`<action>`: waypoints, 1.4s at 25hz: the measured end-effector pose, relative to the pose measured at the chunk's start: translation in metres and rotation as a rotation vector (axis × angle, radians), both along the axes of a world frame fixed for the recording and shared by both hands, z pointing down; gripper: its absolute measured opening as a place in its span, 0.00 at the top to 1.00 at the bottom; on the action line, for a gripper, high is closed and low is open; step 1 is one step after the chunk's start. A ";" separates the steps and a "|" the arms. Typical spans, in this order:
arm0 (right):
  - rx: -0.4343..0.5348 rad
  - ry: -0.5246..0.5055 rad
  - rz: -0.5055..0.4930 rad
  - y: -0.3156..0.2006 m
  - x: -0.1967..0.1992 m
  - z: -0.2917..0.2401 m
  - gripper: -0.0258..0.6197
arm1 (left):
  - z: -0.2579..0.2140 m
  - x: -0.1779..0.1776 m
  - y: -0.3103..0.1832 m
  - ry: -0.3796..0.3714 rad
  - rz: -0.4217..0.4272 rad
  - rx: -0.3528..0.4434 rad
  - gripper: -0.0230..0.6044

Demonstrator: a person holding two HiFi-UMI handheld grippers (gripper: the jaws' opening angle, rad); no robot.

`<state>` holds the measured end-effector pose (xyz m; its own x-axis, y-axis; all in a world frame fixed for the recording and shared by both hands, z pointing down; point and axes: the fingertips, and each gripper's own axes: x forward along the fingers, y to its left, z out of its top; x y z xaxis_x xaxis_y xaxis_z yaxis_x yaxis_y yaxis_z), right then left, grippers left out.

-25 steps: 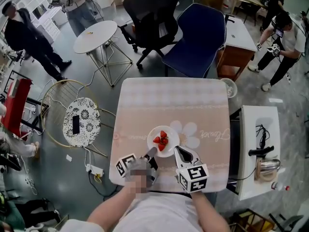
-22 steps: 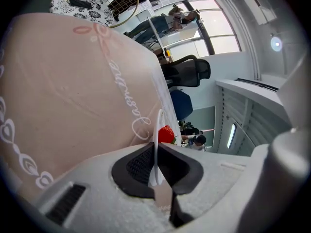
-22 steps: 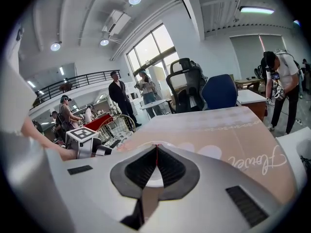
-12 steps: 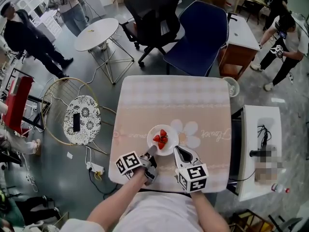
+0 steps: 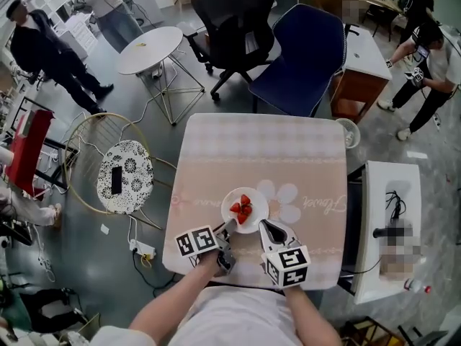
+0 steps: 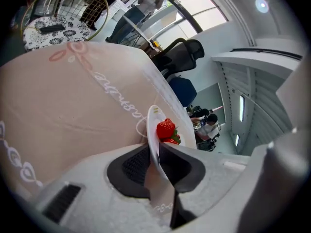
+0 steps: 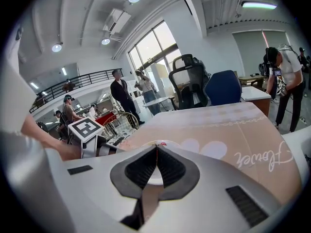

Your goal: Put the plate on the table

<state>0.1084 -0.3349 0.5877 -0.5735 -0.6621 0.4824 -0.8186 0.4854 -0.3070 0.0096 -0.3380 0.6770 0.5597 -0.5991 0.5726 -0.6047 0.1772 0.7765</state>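
Note:
A small white plate with strawberries sits at the near middle of the pink-clothed table. My left gripper is shut on the plate's near-left rim. In the left gripper view the plate runs edge-on between the jaws, with the strawberries just beyond. I cannot tell whether the plate rests on the cloth or hangs just above it. My right gripper is shut at the plate's near-right rim, jaws closed tip to tip with nothing between them. White plate shows through the gap below the tips.
A blue chair and a black office chair stand behind the table. At the left are a round white table and a wire chair with a phone on it. A white side table stands at the right. People stand around.
The plate and both grippers keep their places on the table. Only the people in the background have shifted.

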 end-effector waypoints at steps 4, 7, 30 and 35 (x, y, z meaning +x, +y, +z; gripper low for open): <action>-0.004 -0.003 -0.005 0.001 -0.001 0.001 0.95 | 0.003 -0.001 0.003 -0.096 0.060 0.000 0.86; -0.003 -0.007 -0.006 0.001 -0.001 0.000 0.95 | 0.005 -0.006 0.005 -0.177 0.098 -0.007 0.82; 0.019 -0.042 0.053 0.020 -0.007 -0.027 0.95 | -0.070 0.009 0.021 -0.330 0.303 0.243 0.82; 0.051 -0.037 0.066 0.033 -0.019 -0.045 0.95 | -0.101 0.009 0.032 -0.335 0.351 0.346 0.84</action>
<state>0.0897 -0.3018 0.5423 -0.5444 -0.7222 0.4266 -0.8380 0.4466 -0.3134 0.0185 -0.3062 0.5755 0.5808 -0.5940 0.5566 -0.8032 -0.3072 0.5104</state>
